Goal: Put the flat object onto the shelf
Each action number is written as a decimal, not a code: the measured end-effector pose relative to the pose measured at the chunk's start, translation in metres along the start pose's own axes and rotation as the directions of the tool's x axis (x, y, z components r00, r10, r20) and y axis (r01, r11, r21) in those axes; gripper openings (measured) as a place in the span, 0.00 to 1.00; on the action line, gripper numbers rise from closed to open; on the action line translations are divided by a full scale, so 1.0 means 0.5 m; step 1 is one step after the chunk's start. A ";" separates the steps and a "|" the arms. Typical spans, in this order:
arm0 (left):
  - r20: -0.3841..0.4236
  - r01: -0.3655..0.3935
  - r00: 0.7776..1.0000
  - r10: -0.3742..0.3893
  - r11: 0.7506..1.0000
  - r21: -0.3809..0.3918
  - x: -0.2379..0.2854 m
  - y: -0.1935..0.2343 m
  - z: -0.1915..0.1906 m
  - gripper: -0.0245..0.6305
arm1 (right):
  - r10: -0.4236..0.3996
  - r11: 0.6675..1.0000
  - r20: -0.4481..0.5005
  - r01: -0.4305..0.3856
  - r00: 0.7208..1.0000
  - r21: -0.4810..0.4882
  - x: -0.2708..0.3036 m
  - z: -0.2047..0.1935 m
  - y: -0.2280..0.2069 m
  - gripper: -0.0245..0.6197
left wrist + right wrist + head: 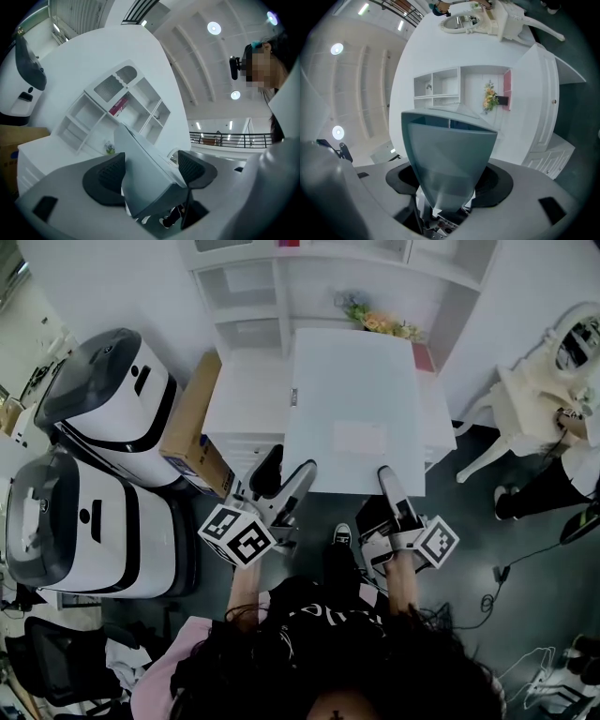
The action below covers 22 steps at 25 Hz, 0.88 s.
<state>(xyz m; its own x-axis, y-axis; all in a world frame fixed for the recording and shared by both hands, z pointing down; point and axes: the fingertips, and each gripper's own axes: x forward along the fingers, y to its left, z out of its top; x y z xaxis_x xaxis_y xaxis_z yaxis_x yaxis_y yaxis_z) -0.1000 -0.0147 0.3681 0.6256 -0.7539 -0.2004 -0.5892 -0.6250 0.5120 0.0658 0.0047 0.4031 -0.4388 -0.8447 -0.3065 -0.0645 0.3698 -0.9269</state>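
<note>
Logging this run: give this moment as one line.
left gripper: shut on flat box | right gripper: shut on flat box | white shelf: ahead, box not placed

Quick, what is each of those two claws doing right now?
Left gripper: closed on the flat white panel.
Right gripper: closed on the same panel.

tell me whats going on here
A person is carrying a flat panel with a gripper in each hand. The left gripper and the right gripper are each clamped on the panel's near edge, side by side. The panel is held out in front of the white shelf and has not been set into it yet.
</note>
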 end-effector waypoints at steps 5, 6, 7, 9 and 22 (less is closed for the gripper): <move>0.017 0.010 1.000 -0.011 1.000 0.026 0.073 0.031 0.002 0.59 | 0.027 1.000 -0.018 -0.027 0.999 0.005 0.068 0.062 -0.026 0.50; 0.022 0.000 1.000 0.000 1.000 0.028 0.101 0.042 0.009 0.59 | 0.031 0.999 -0.029 -0.031 0.999 0.007 0.093 0.082 -0.034 0.50; 0.027 -0.012 1.000 0.011 1.000 0.029 0.135 0.054 0.017 0.59 | 0.032 0.999 -0.039 -0.032 0.999 0.012 0.121 0.106 -0.043 0.50; 0.044 -0.022 0.999 0.020 0.999 0.033 0.203 0.072 0.032 0.59 | 0.032 0.999 -0.057 -0.031 0.998 0.027 0.172 0.157 -0.062 0.50; 0.105 -0.091 0.991 0.082 0.992 0.085 0.478 0.128 0.063 0.59 | 0.085 0.996 -0.143 -0.083 0.986 0.020 0.374 0.391 -0.121 0.50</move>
<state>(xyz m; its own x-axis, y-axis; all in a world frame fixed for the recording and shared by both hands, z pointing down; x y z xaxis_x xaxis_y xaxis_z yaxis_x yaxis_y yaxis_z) -0.0041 -0.2415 0.3269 0.5183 -0.8195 -0.2444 -0.6848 -0.5689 0.4554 0.1630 -0.2511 0.3597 -0.5667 -0.7459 -0.3500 -0.0097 0.4308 -0.9024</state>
